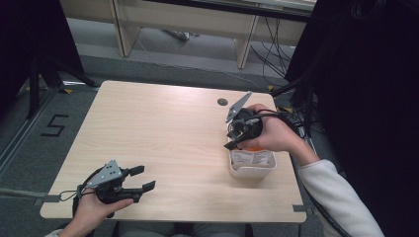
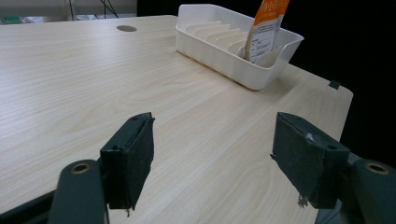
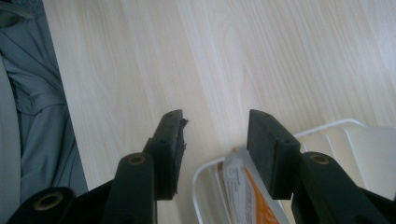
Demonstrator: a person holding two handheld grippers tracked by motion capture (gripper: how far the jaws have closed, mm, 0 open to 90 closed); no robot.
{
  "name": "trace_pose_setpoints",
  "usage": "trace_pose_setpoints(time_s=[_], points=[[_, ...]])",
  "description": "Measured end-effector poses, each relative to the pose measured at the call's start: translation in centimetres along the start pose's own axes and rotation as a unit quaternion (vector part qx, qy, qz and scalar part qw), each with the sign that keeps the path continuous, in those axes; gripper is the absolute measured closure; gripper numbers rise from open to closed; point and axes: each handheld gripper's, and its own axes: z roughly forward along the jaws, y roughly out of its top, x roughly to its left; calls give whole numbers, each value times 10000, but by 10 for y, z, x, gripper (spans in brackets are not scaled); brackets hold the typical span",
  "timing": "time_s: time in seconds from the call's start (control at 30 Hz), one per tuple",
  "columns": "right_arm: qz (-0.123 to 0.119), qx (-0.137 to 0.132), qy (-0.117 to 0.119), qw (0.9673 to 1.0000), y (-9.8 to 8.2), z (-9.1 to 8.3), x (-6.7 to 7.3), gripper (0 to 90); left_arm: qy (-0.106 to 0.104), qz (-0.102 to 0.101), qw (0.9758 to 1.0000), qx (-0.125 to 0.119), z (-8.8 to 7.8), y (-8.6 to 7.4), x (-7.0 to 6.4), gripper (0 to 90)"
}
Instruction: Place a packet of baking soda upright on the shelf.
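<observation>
A white slotted tray (image 1: 252,170) sits near the table's right edge, with an orange-and-white packet (image 1: 253,157) standing upright in it. My right gripper (image 1: 231,139) hangs just above the tray's far end, pointing down. In the right gripper view its jaws (image 3: 215,126) stand open, and the packet (image 3: 243,186) lies below them, apart from both pads. My left gripper (image 1: 141,178) rests at the table's front left corner, open with nothing between its fingers. The left gripper view looks across its open jaws (image 2: 215,140) to the tray (image 2: 219,56) and the packet (image 2: 267,25).
The light wooden table (image 1: 163,128) has a round cable hole (image 1: 222,101) at the back right. The tray's rim (image 3: 327,127) lies close to the table's right edge. A person's grey trousers (image 3: 32,93) show past the front edge. Cables and dark stands surround the table.
</observation>
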Motion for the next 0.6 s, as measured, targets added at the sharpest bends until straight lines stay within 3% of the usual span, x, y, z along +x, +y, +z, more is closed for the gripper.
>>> trace_pose_setpoints(time_s=[0.03,0.07,0.1,0.17,0.2,0.23,0.37,0.4,0.43,0.47,0.5,0.6], points=[[-39,-55,-5,10000,2,2,3,567,-9,4,10000,0,0,0,0,288],[-48,-84,-8,10000,4,4,5,567,26,-131,9999,-10,1,-1,-1,288],[-169,-124,73,9998,6,7,6,567,-5,-142,9999,-32,1,-1,-1,288],[-121,-208,108,9997,8,13,11,568,33,-135,9999,16,0,-1,-1,288],[-247,-239,158,9993,9,16,11,569,39,-141,9999,12,0,-1,-1,289],[-152,-235,156,9995,10,19,15,568,39,-139,9999,15,0,-1,-1,289],[-297,-428,211,9984,11,32,24,568,36,-145,9999,16,0,-1,-1,289],[-187,-448,209,9986,11,35,27,567,38,-141,9999,19,0,-1,-1,288],[-308,-507,234,9980,11,38,28,567,37,-145,9999,18,0,-1,-1,288],[-161,-510,200,9984,11,41,32,567,-2,-149,9999,-8,1,-2,-1,289],[-210,-585,259,9977,11,45,33,567,1,-139,9999,-6,1,-2,-1,288],[-8,-603,234,9979,9,52,41,565,25,-147,9999,22,1,-2,-1,288]])
